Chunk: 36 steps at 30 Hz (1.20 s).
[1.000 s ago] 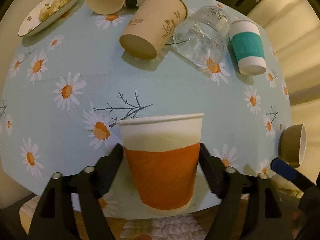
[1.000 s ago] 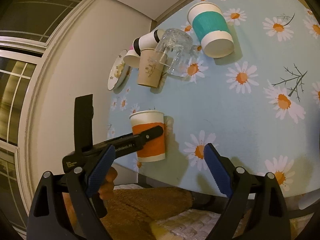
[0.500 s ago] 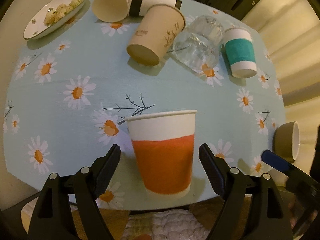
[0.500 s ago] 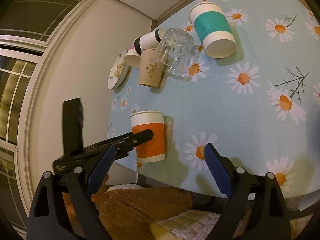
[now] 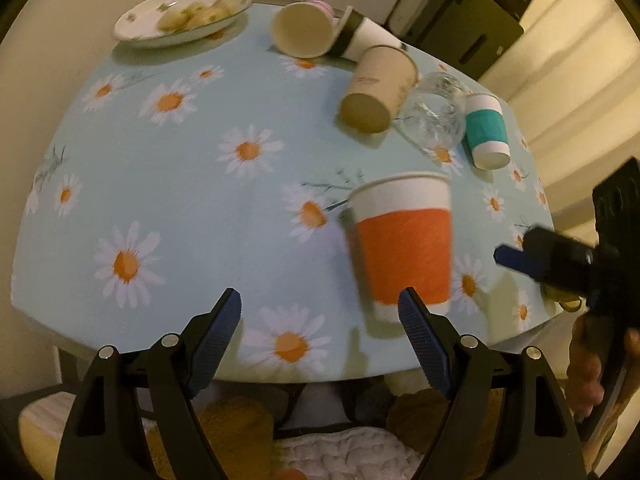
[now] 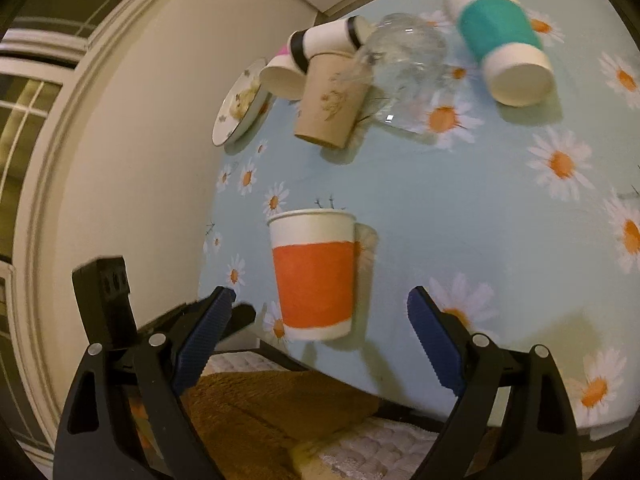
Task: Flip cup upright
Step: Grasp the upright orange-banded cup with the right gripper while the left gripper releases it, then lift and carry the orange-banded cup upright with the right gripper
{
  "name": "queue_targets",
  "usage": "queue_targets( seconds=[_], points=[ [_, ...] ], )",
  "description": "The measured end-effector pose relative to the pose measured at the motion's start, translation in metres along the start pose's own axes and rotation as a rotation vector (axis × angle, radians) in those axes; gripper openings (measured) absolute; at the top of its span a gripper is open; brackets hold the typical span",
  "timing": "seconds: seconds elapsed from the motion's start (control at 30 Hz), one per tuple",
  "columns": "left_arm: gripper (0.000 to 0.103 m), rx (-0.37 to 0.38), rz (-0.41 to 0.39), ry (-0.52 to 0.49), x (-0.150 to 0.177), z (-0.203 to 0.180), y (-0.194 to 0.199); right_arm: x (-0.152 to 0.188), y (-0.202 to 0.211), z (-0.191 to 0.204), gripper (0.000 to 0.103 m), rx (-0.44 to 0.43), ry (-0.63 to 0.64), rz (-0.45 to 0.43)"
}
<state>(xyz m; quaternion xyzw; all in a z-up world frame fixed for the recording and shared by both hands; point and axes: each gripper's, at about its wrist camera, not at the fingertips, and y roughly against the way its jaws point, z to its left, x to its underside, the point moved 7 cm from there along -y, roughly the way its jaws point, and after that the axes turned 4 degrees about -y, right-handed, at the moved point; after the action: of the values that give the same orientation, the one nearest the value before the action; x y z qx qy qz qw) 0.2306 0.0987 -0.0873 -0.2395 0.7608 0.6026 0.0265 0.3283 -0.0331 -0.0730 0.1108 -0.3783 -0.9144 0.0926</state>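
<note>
Orange cup [image 6: 314,276]: upright, near table [image 6: 460,220] front edge. Right gripper [image 6: 320,334]: open, empty. Teal cup [image 6: 502,40]: lying, far edge.

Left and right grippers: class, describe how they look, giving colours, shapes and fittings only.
Left gripper and right gripper look alike: black plastic A-shaped arms with triangular cut-outs, silver pivot bolts, and dark blue ribbed pads on the fingertips. No cables or sleeves visible.

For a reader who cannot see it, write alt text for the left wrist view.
An orange-banded paper cup stands upright near the table edge, just beyond the open left gripper. Farther back, several cups and a clear glass lie tipped over beside a plate.
</note>
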Motion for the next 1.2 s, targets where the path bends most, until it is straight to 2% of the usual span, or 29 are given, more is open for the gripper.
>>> queue_targets(
  seconds=[0.13, 0.23, 0.27, 0.33, 0.43, 0.53, 0.6, 0.7, 0.97, 1.03, 1.2],
  points=[
    [0.079, 0.074, -0.041, 0.073, 0.010, 0.016, 0.002, -0.007, -0.020, 0.003, 0.087, 0.034, 0.018, 0.033],
    [0.079, 0.054, -0.084, 0.098, 0.012, 0.025, 0.004, -0.009, -0.038, 0.007, 0.084, 0.067, 0.056, 0.081],
    [0.079, 0.062, -0.094, 0.103, 0.013, 0.027, 0.004, -0.009, -0.043, 0.008, 0.079, 0.080, 0.072, 0.094],
    [0.079, 0.088, -0.102, 0.120, 0.014, 0.030, 0.000, -0.010, -0.052, 0.009, 0.077, 0.103, 0.090, 0.116],
    [0.079, 0.109, -0.112, 0.137, 0.016, 0.035, -0.006, -0.012, -0.061, 0.011, 0.076, 0.113, 0.101, 0.127],
    [0.079, 0.099, -0.121, 0.139, 0.017, 0.041, -0.009, -0.015, -0.068, 0.013, 0.075, 0.136, 0.116, 0.135],
    [0.079, 0.106, -0.117, 0.135, 0.019, 0.044, -0.010, -0.014, -0.072, 0.011, 0.066, 0.154, 0.119, 0.140],
    [0.079, 0.113, -0.120, 0.125, 0.018, 0.046, -0.010, -0.011, -0.075, 0.010, 0.063, 0.147, 0.115, 0.145],
    [0.079, 0.148, -0.157, 0.146, 0.017, 0.057, 0.000, -0.003, -0.064, 0.016, 0.062, 0.175, 0.147, 0.086],
    [0.079, 0.166, -0.157, 0.155, 0.019, 0.059, 0.002, 0.000, -0.051, 0.021, 0.062, 0.220, 0.183, 0.015],
    [0.079, 0.203, -0.172, 0.168, 0.024, 0.061, 0.008, 0.011, -0.017, 0.038, 0.062, 0.253, 0.258, -0.155]
  ],
)
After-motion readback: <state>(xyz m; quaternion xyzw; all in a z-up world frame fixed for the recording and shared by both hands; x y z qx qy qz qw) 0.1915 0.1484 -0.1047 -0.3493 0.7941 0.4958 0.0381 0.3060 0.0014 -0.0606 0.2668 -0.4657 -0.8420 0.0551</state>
